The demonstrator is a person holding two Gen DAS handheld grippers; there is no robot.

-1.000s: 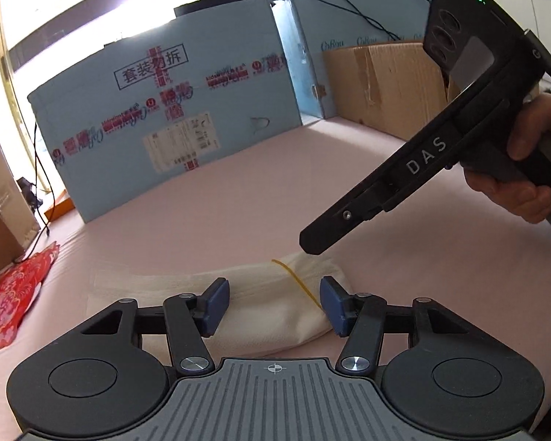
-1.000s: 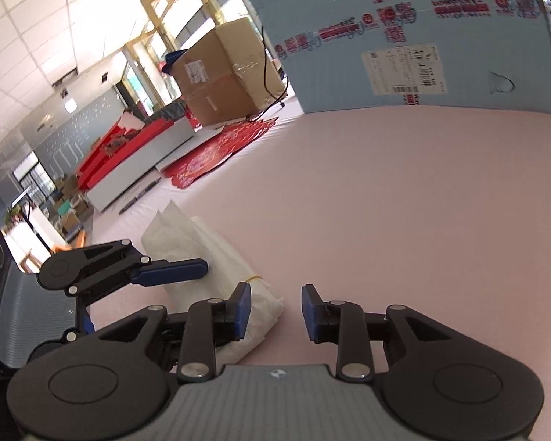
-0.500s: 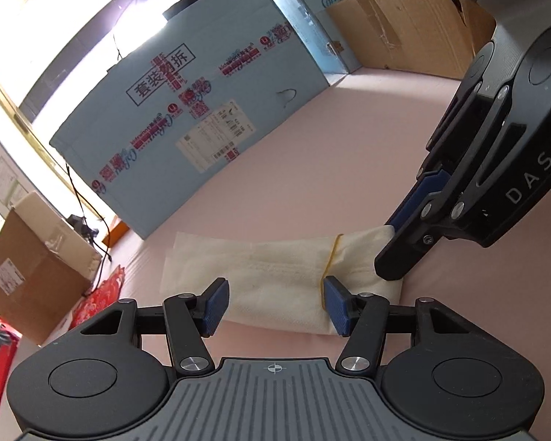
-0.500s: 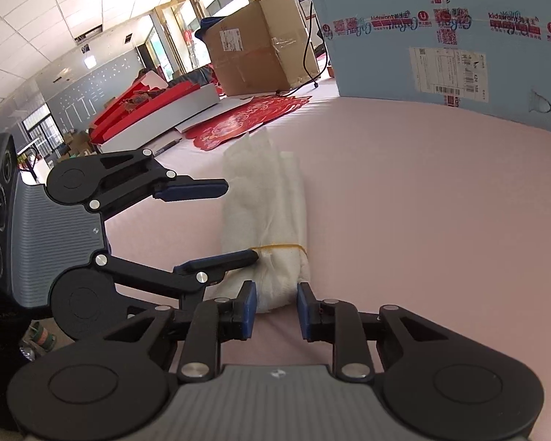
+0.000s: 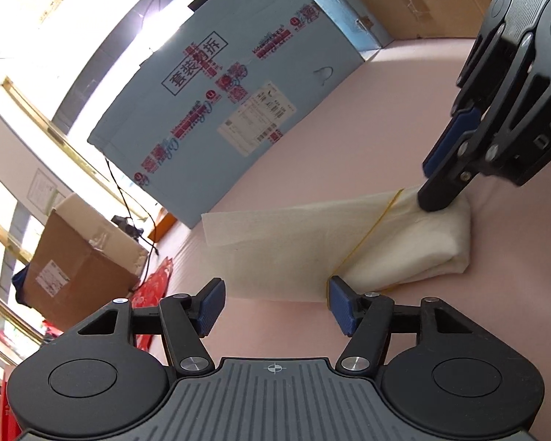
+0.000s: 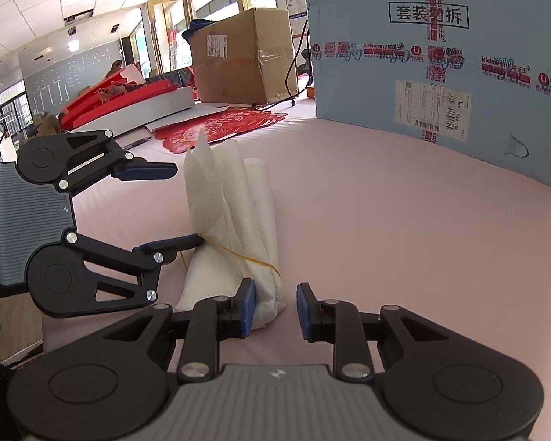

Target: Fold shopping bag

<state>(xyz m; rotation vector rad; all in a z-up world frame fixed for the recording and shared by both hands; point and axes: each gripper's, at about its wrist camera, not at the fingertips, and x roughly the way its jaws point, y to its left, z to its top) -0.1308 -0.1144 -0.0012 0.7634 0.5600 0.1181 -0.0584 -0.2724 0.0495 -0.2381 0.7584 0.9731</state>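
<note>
A folded white shopping bag [image 5: 305, 246] [image 6: 235, 220] lies on the pink table [image 5: 349, 128], with a yellow rubber band [image 5: 371, 231] [image 6: 246, 259] around it near one end. My left gripper [image 5: 277, 307] [image 6: 187, 205] faces the bag's long side. Its jaws are opening, nothing is clamped between them, and one fingertip [image 6: 198, 239] touches the band. My right gripper [image 6: 277, 310] [image 5: 437, 169] is at the banded end and stands open. The bag's corner rests against its left pad, with a gap to the other. The bag's far layers fan upward.
A large blue carton [image 5: 231, 110] [image 6: 440, 73] stands along the table's far side. Brown cardboard boxes [image 5: 77, 264] [image 6: 242, 58] sit beyond it, another [image 5: 422, 0] at the back. Red paper cut-outs [image 6: 220, 128] lie past the bag's far end.
The right gripper came from above and beside the bag down to its banded end. The left gripper rolled and its jaws spread wider. The bag's loose layers now fan up.
</note>
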